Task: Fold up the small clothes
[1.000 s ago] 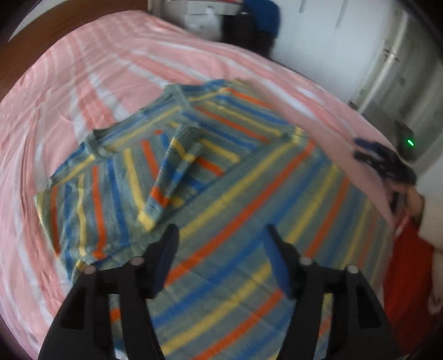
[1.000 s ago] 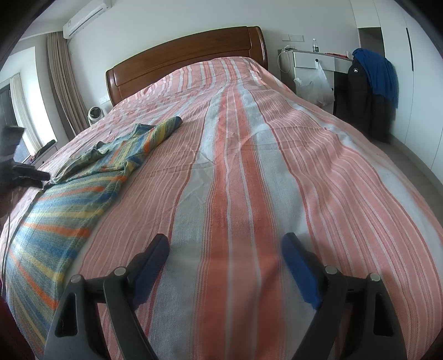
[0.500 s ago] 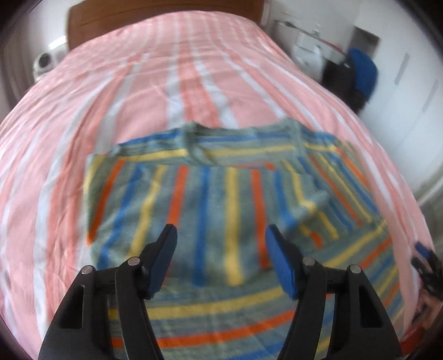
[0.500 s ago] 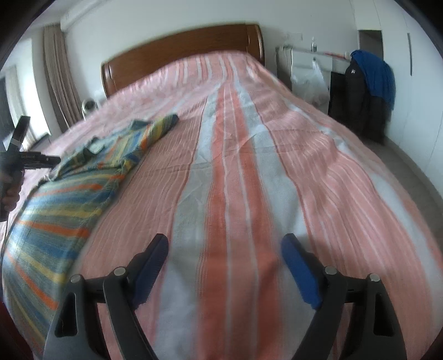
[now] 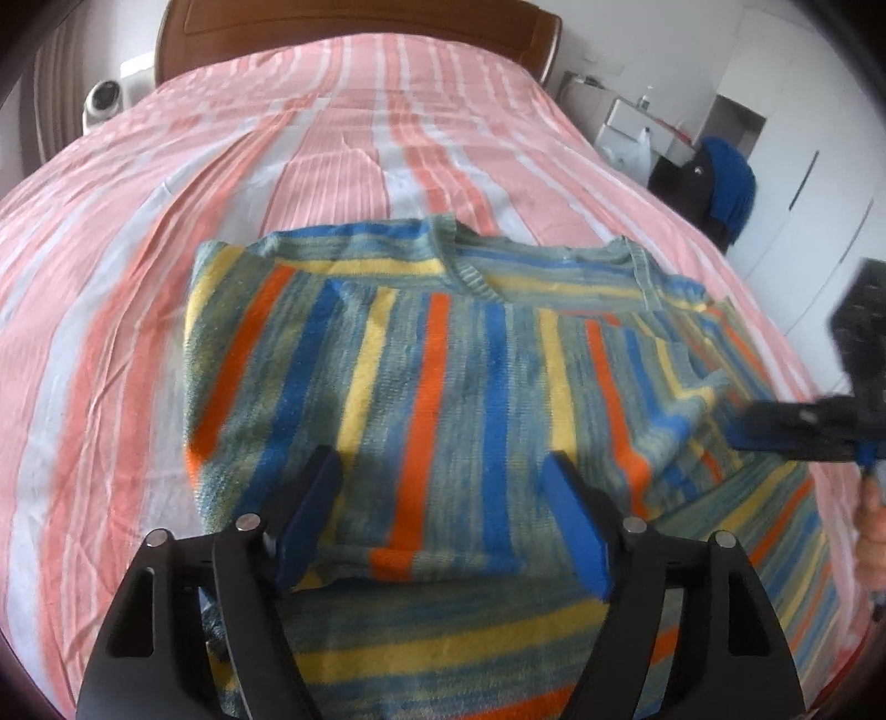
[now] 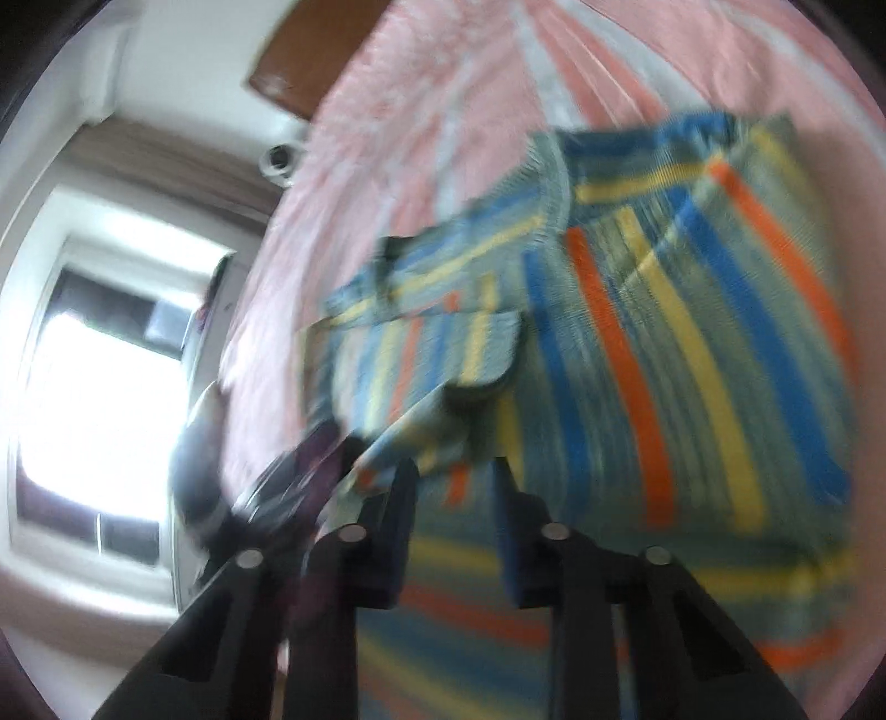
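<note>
Left wrist view: a striped sweater is seen lying on the bed, spread over the pink-striped cover, with its neckline toward the wooden headboard. From left to right, the bare bed cover is met first, then the sweater's left edge, then the left hand-held gripper, whose jaws are opening above the cloth with nothing pinched between them; at the far right the right hand-held gripper is seen reaching in at the sweater's side. The task is judged to be partly done: a section with upright stripes appears already laid over the body, and a sleeve seems turned inward, while the lower part with crosswise stripes is still unfolded. In the blurred right wrist view the right hand-held gripper is shown with its jaws closing; sweater cloth lies between them at a folded corner, but whether the pads press on it cannot be told. A bright window, absent from the other view, is shown there only.
</note>
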A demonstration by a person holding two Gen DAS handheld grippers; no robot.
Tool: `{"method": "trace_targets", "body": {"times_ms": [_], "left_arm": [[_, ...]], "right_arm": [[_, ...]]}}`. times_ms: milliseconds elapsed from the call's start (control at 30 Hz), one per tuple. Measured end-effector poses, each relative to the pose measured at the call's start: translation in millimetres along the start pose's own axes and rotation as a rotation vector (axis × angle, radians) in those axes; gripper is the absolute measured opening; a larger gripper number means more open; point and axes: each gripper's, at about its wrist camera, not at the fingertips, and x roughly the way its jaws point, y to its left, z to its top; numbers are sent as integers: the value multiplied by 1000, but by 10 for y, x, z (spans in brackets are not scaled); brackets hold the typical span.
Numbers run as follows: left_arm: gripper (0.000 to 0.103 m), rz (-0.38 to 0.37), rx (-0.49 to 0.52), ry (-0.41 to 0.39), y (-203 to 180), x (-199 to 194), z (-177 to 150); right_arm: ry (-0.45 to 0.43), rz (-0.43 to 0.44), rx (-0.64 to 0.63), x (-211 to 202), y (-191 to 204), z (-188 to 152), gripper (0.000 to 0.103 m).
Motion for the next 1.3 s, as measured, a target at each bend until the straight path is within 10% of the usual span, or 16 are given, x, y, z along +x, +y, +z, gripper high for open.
{"method": "trace_targets", "body": {"times_ms": [100, 167, 500, 767, 1100, 1300], "left_arm": [[81, -23, -4, -10, 29, -9, -9], [81, -43, -19, -18, 70, -18, -13], [81, -17, -3, -10, 20, 19, 3], [84, 91, 56, 47, -50, -590, -252], [95, 236, -163, -18, 525, -1815, -1433], [95, 289, -301, -72, 882, -1787, -1567]], "right_arm": [[-18, 7, 31, 147, -56, 23, 26], [-17, 19, 25, 216, -46, 6, 5], [-52, -201, -96, 144, 78, -218, 3], [-150, -214, -222, -642, 187, -572, 62], [-325, -434, -331, -1757, -661, -1758, 68], [-330, -409, -317, -1741, -484, -1675, 68]]}}
